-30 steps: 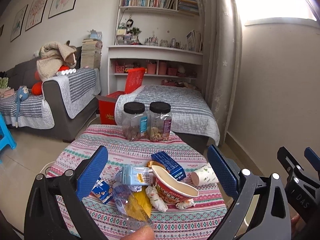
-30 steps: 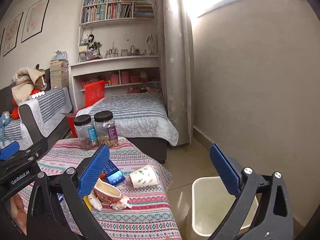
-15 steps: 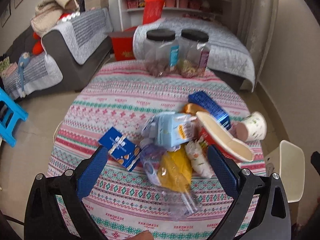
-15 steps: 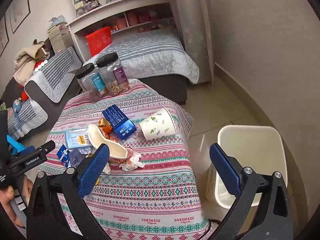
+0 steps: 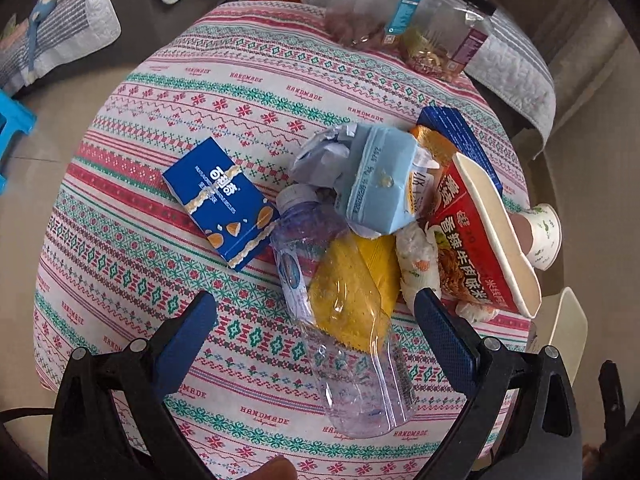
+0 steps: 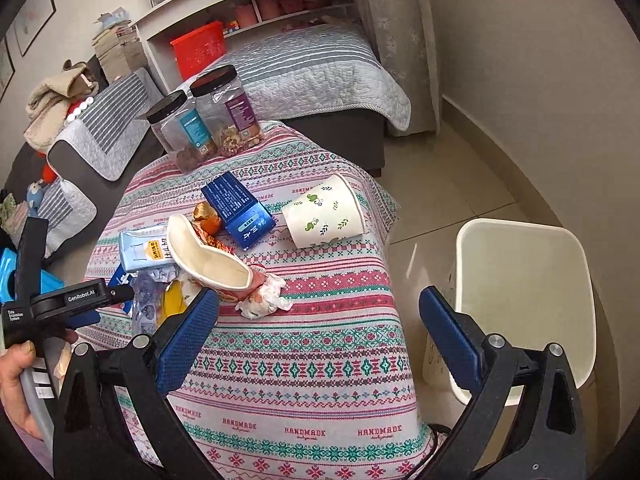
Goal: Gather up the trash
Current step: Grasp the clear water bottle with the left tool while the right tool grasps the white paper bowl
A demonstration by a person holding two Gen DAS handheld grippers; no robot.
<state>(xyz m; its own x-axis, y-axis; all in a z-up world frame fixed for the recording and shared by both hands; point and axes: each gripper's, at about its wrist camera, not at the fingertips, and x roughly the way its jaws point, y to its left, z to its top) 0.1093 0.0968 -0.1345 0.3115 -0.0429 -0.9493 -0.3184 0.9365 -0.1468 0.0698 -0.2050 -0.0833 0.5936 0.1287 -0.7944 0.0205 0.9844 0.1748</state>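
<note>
Left gripper [image 5: 316, 320], seen from its wrist camera: angled steeply downward, its two blue-padded fingers [image 5: 188, 334] spread wide apart, nothing between them. A fingertip of the person shows at the near edge. Right gripper [image 6: 320, 326]: tilted less steeply, fingers [image 6: 448, 336] likewise spread wide and empty. In the right view the left hand [image 6: 18, 384] grips the handle of the left gripper at the near left edge.
</note>
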